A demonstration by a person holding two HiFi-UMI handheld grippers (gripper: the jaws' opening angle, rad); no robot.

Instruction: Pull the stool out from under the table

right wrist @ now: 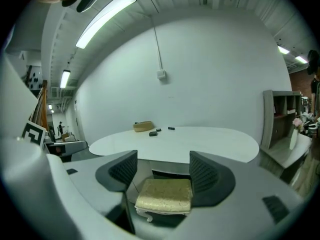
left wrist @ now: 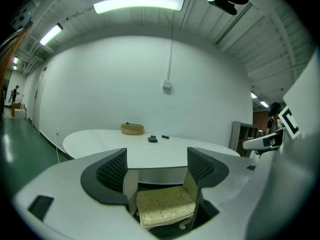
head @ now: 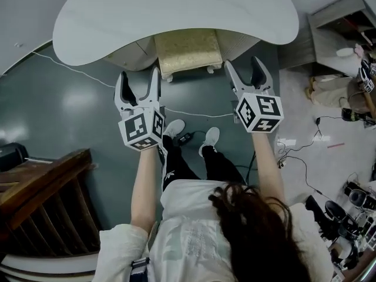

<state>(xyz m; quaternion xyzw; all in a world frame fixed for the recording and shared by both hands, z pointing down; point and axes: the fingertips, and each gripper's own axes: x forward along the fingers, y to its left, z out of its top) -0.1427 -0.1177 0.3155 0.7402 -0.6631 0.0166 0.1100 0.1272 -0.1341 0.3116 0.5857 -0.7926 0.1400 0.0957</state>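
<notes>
Left gripper (head: 138, 79), jaws apart and empty; just ahead and to its right, the cushioned stool (head: 188, 50) sits half under the table (head: 176, 10). Right gripper (head: 242, 69), also agape, flanks the stool's other side. The cushion looks soft and the frame rigid, so the seat's side edges seem the best hold.

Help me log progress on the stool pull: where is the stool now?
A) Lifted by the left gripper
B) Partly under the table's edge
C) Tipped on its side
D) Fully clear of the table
B: the stool stands upright with its rear under the table; the left gripper and right gripper are open, empty.
</notes>
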